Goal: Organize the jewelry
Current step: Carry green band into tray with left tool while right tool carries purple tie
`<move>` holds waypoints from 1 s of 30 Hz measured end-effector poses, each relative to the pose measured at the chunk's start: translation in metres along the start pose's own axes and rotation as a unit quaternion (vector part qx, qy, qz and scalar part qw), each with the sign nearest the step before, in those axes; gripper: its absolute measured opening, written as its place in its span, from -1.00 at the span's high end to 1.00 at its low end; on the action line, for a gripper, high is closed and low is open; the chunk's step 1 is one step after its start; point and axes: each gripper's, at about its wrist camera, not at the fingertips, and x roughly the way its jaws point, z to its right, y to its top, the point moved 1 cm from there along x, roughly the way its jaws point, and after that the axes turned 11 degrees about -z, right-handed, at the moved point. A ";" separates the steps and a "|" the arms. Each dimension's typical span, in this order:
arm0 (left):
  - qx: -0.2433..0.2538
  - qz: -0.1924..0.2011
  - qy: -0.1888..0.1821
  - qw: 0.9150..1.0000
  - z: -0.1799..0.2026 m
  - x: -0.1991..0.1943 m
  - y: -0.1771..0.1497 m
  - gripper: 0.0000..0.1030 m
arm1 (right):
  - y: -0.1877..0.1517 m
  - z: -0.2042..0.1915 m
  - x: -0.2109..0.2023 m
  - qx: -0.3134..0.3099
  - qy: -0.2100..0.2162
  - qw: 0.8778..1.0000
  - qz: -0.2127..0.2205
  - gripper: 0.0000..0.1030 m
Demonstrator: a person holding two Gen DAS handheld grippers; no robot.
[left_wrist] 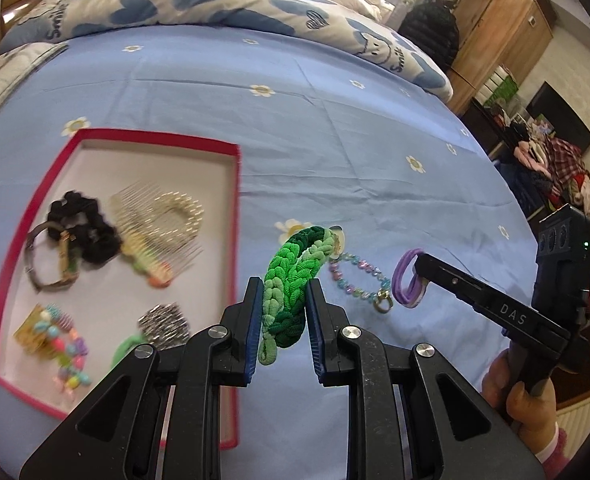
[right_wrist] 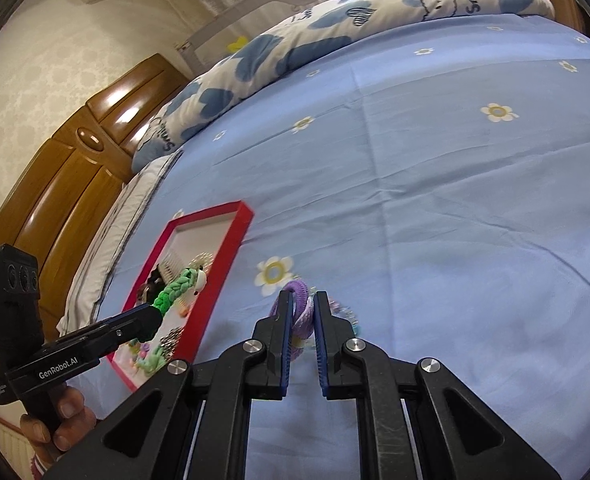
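Observation:
My left gripper (left_wrist: 283,288) is shut on a green braided hair tie (left_wrist: 295,276) and holds it above the blue bed sheet, just right of the red-rimmed tray (left_wrist: 237,200). The tie also shows in the right wrist view (right_wrist: 175,290). My right gripper (right_wrist: 303,300) is shut on a purple hair tie (right_wrist: 301,294), which also shows in the left wrist view (left_wrist: 407,280). A pastel bead bracelet (left_wrist: 359,280) lies on the sheet between the two grippers.
The tray holds a black scrunchie (left_wrist: 83,224), a comb with pearls (left_wrist: 163,220), a watch (left_wrist: 51,260), a bead bracelet on a card (left_wrist: 63,344) and a sparkly clip (left_wrist: 163,324). A rolled duvet (left_wrist: 215,4) lies at the bed's far side. A wooden headboard (right_wrist: 55,184) stands left.

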 end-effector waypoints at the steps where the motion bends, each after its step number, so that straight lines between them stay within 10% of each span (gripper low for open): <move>1: -0.005 0.001 0.001 1.000 -0.004 -0.002 -0.002 0.63 | -0.001 -0.004 0.002 -0.002 0.002 1.000 -0.002 0.81; 30: -0.099 0.031 0.057 0.993 -0.104 -0.050 -0.054 0.63 | -0.015 -0.116 0.061 -0.097 0.057 0.991 -0.067 0.80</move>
